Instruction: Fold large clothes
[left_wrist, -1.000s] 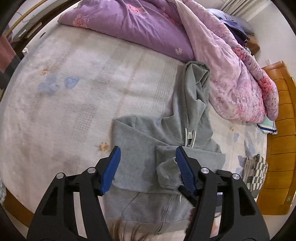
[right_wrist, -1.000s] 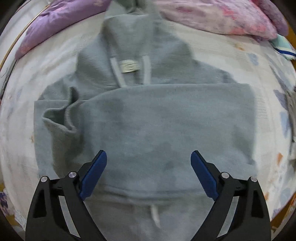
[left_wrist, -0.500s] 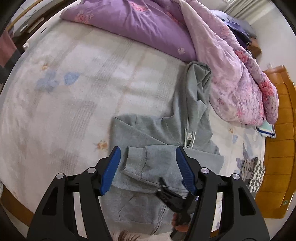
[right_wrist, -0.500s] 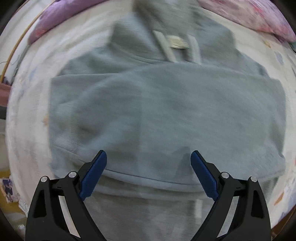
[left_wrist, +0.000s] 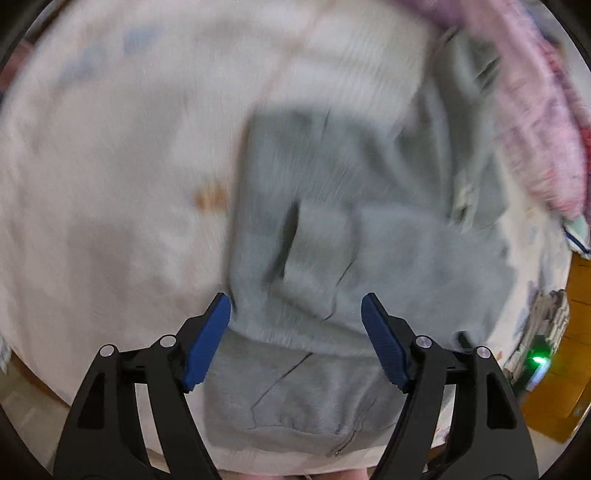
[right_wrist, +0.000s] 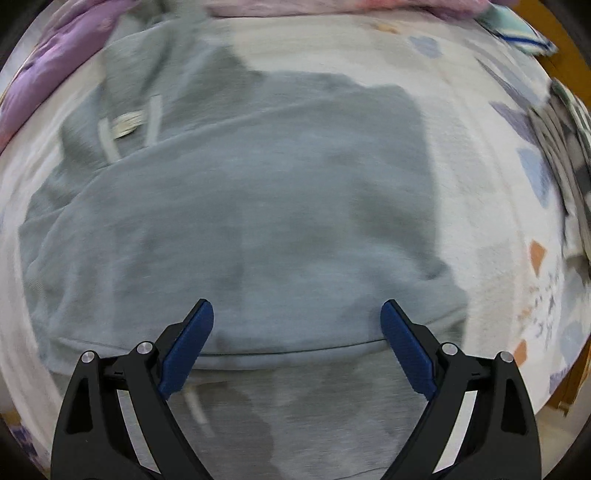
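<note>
Directly below both cameras, a grey hoodie lies partly folded on a pale patterned bed sheet, both views smeared by motion blur. Nearest the left camera, the left gripper points steeply down at the garment, its blue fingers opening with nothing pinched; the lower edge of a folded-over sleeve and the ribbed hem sit in the gap between them, and whether the tips touch the cloth cannot be told. Just beyond those fingers the sleeve cuff lies across the chest, a dark slit at its left edge.

Nearest the right camera, the right gripper hangs over the hoodie with its blue fingers spread wide and gripping nothing; a fold edge of the garment runs across between the two tips, and grey cloth fills the view on either side.

Farther off, the neck label and white drawcords mark the collar, and the hood reaches toward a pink and purple quilt bunched at the far side of the bed. A checked cloth lies at the sheet's right edge.
</note>
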